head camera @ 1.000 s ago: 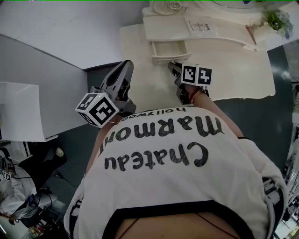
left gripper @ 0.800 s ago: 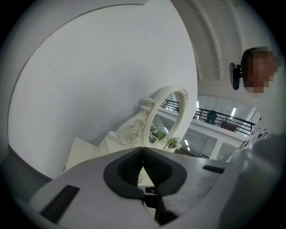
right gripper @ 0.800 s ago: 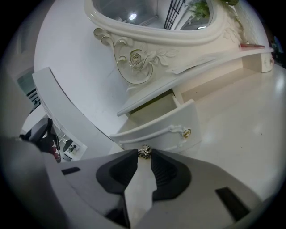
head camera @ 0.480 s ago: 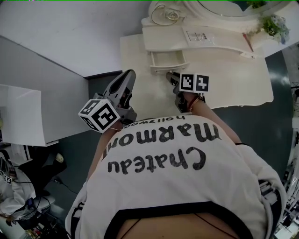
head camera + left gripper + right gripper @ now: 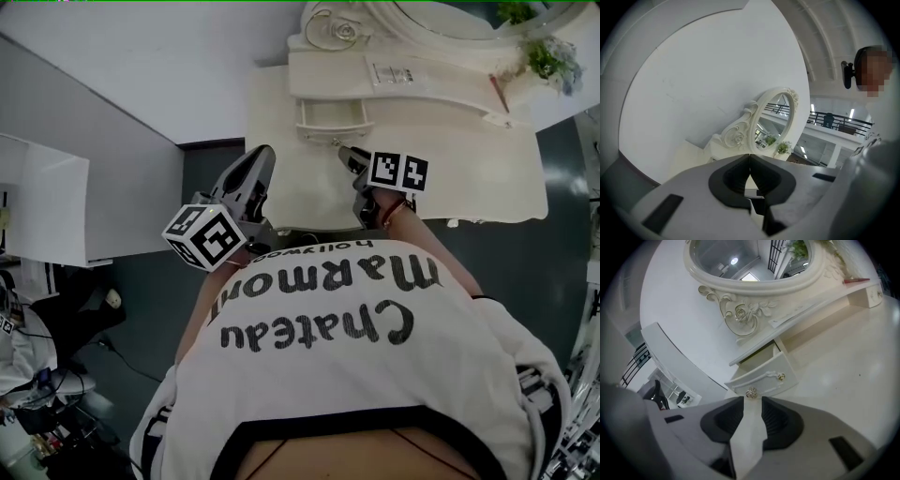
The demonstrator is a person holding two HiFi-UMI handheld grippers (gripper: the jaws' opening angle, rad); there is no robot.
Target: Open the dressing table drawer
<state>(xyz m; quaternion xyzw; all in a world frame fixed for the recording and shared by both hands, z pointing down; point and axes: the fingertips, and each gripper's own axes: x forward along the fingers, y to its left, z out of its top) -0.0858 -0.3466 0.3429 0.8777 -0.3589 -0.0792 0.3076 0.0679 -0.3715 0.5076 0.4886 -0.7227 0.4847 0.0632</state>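
Note:
The cream dressing table (image 5: 469, 159) has its small drawer (image 5: 330, 120) pulled out below the mirror shelf. In the right gripper view the drawer front (image 5: 761, 376) faces me with two small knobs; the nearer knob (image 5: 751, 392) sits just beyond my fingertips. My right gripper (image 5: 751, 401) (image 5: 345, 153) points down at it, its jaws opening, with nothing between them. My left gripper (image 5: 258, 164) hangs off the table's left edge, level, and its jaws (image 5: 750, 157) meet at the tips, holding nothing.
An oval mirror (image 5: 750, 258) in an ornate frame stands behind the drawer, with a paper card (image 5: 394, 70) and a small plant (image 5: 548, 56) on the shelf. A white wall (image 5: 141, 66) runs left of the table. The person's printed shirt (image 5: 328, 319) fills the lower head view.
The right gripper has drawn back a little from the drawer front, leaving a small gap to the knob. The left gripper has shifted slightly. The drawer stays pulled out.

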